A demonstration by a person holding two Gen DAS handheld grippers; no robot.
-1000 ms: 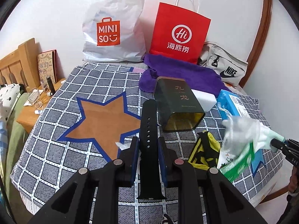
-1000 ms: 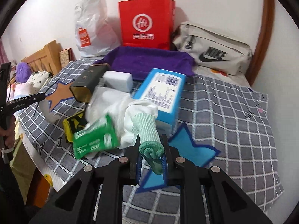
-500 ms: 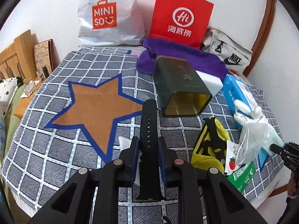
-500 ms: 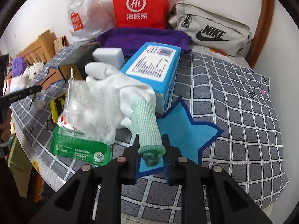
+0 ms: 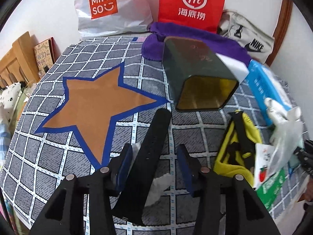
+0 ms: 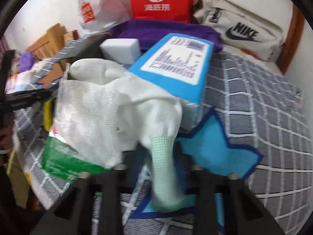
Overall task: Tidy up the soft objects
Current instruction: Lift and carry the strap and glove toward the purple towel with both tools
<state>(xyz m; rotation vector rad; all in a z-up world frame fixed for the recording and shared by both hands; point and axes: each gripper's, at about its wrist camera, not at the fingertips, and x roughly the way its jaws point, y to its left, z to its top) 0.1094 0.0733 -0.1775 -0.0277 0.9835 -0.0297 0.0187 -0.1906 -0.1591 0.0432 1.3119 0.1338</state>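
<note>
The left tongs [image 5: 154,166] are opening, their blue pads clear of the black strap [image 5: 148,156] that lies between them on the checked blanket [image 5: 49,166], beside the brown star [image 5: 97,105]; the right tongs [image 6: 158,176] are closing around the green cuff of the white glove [image 6: 137,105], though blur hides whether the pads press it; the glove drapes over a green packet [image 6: 64,160] and against the blue box [image 6: 176,66], above the blue star [image 6: 215,148]. Sorting looks barely begun; the yellow pouch [image 5: 236,148], purple towel [image 5: 156,45] and white sponge [image 6: 121,49] lie scattered on the bed.
</note>
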